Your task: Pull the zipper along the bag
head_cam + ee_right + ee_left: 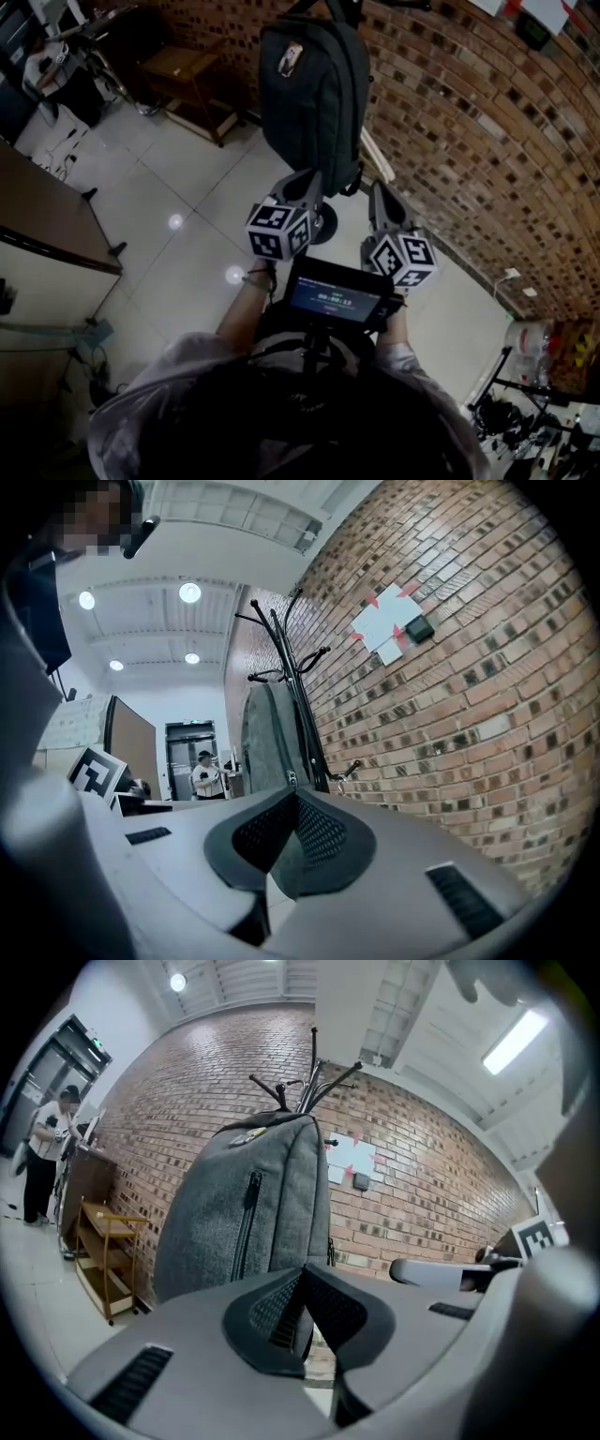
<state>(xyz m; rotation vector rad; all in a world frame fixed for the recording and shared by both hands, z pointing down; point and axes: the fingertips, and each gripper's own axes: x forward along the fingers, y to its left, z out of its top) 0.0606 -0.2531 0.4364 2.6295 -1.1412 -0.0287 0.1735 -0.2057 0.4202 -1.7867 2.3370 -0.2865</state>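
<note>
A dark grey backpack [314,84] hangs from a black coat rack [291,658] against the brick wall. In the left gripper view its front [216,1232] faces me, with a black vertical zipper [248,1218] closed down the middle. My left gripper [307,178] is just below the bag's bottom edge and apart from it; its jaws [302,1274] are shut with nothing in them. My right gripper [381,189] is to the right of the bag, near the wall, also shut [295,799] and empty. It sees the bag [267,742] side-on.
The brick wall [469,122] runs along the right. A wooden shelf cart [187,80] stands left of the rack, and the rack's round base [326,225] rests on the tiled floor. A desk [47,225] is at the far left. A person [42,1162] stands farther off.
</note>
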